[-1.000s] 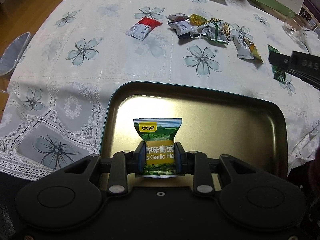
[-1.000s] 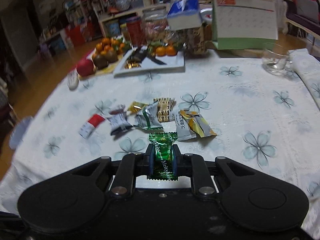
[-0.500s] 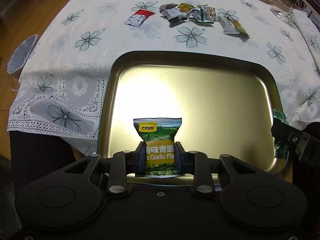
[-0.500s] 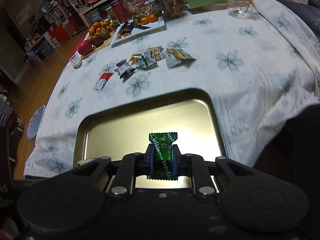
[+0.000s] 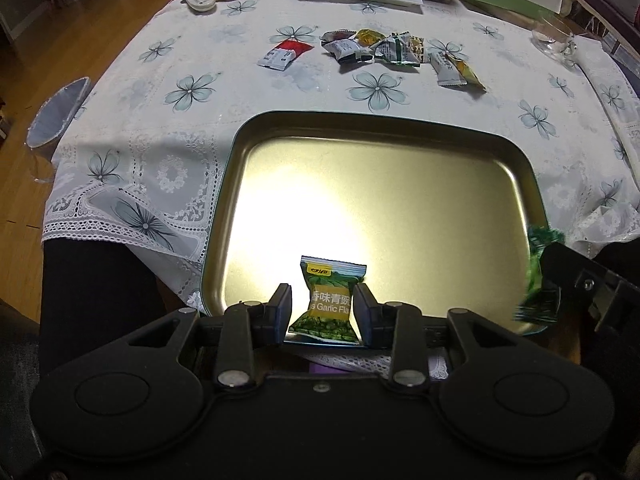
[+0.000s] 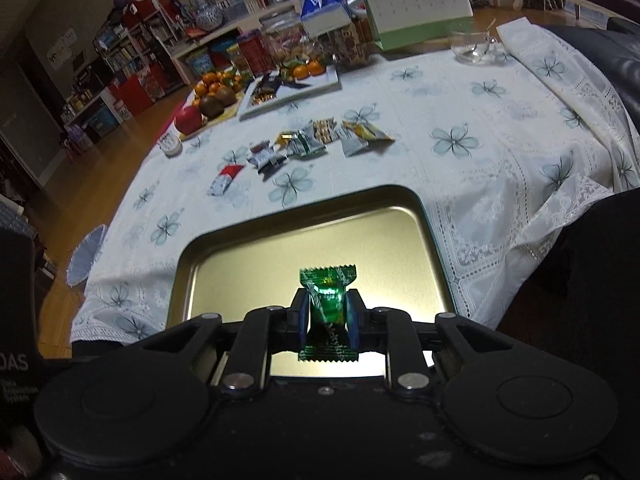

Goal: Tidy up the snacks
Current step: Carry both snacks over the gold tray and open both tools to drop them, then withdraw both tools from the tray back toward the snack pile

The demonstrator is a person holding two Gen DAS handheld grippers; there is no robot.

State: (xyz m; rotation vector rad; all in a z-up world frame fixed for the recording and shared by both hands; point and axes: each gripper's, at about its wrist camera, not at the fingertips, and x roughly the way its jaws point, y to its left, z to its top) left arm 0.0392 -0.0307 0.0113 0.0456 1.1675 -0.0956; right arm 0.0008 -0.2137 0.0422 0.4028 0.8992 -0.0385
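A gold metal tray [image 5: 384, 136] sits at the near edge of the table; it also shows in the right wrist view [image 6: 424, 216]. My left gripper [image 5: 322, 314] has its jaws spread apart over the tray's near edge; the green-and-yellow garlic pea packet [image 5: 330, 300] sits loose between them, apart from the pads. My right gripper [image 6: 328, 316] is shut on a dark green candy wrapper [image 6: 328, 304] above the tray's near right; it appears in the left wrist view [image 5: 538, 284]. Several loose snacks [image 5: 384, 50] lie beyond the tray.
A red-and-white packet [image 5: 284, 53] lies left of the snack pile. Fruit board [image 6: 208, 100], white plate [image 6: 292, 88], jars, a calendar [image 6: 416, 0] and a glass bowl [image 6: 474, 46] stand at the far side. The tablecloth hangs over the near edge.
My left gripper's jaws have opened and let go of the pea packet, which dropped a little. Both grippers drew back from the snack pile to the tray's near edge.
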